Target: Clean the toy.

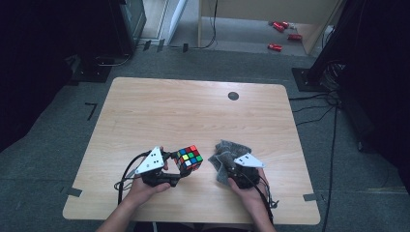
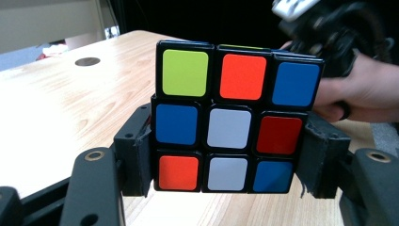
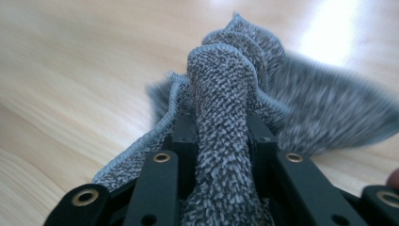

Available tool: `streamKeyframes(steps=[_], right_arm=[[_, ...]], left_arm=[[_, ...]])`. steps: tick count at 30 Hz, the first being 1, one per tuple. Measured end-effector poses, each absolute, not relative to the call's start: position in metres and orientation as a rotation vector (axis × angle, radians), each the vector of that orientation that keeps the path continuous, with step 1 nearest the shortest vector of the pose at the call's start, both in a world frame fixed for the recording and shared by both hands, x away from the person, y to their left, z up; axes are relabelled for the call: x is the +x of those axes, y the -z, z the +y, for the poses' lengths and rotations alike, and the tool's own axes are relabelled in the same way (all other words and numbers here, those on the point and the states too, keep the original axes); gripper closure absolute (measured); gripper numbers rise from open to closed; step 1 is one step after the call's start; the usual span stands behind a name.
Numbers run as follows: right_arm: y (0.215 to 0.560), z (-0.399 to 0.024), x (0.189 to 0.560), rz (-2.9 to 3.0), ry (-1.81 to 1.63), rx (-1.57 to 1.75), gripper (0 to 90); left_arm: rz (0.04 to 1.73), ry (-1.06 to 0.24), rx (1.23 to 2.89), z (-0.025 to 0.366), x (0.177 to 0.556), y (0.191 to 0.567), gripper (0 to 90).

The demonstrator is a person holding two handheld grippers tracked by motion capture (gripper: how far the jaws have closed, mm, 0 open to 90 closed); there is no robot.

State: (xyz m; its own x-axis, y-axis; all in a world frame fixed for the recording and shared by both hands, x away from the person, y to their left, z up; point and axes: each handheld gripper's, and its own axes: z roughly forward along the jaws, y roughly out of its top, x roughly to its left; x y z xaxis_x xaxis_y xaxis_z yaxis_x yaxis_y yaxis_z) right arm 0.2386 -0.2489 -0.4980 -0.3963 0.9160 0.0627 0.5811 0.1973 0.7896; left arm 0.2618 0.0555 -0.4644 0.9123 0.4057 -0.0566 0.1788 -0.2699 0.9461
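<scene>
Bunched grey terry cloth [image 3: 221, 117] sits clamped in the right hand-held gripper [image 3: 221, 136] on the light wooden worktop [image 1: 193, 116], beside the multicoloured plastic puzzle cube [image 2: 235, 122] pinched in the left hand-held gripper [image 2: 230, 165], whose low grip could slip during wiping.

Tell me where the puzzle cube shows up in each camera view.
High view: the puzzle cube sits low, left of centre, held in the left claw.
Left gripper view: the cube is centre frame, clamped between both jaws.
Right gripper view: not in it.
Shared landmark: the dark round hole in the table, upper left in the left gripper view.
</scene>
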Motion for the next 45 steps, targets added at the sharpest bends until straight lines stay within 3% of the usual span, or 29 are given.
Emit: streamKeyframes(steps=[14,19,25,33,39,45], right_arm=[[0.421,-0.219,0.191,1.917,-1.658,1.073,72.5],[0.43,-0.205,0.192,2.011,-1.571,1.031,72.2],[0.44,-0.229,0.205,1.998,-1.514,1.226,72.7],[0.407,-0.214,0.18,2.082,-1.512,1.072,71.7],[0.417,-0.215,0.203,2.109,-1.404,1.126,69.6],[0.43,-0.207,0.218,2.168,-1.452,1.107,74.1]], left_arm=[[0.333,-0.265,1.982,0.031,0.246,0.47,33.7],[0.298,-0.29,1.984,0.027,0.241,0.469,33.7],[0.335,-0.273,1.954,0.028,0.242,0.467,33.7],[0.428,-0.365,1.929,0.017,0.222,0.452,33.7],[0.437,-0.418,1.989,0.011,0.224,0.464,33.7],[0.554,-0.385,1.958,0.014,0.238,0.484,33.6]])
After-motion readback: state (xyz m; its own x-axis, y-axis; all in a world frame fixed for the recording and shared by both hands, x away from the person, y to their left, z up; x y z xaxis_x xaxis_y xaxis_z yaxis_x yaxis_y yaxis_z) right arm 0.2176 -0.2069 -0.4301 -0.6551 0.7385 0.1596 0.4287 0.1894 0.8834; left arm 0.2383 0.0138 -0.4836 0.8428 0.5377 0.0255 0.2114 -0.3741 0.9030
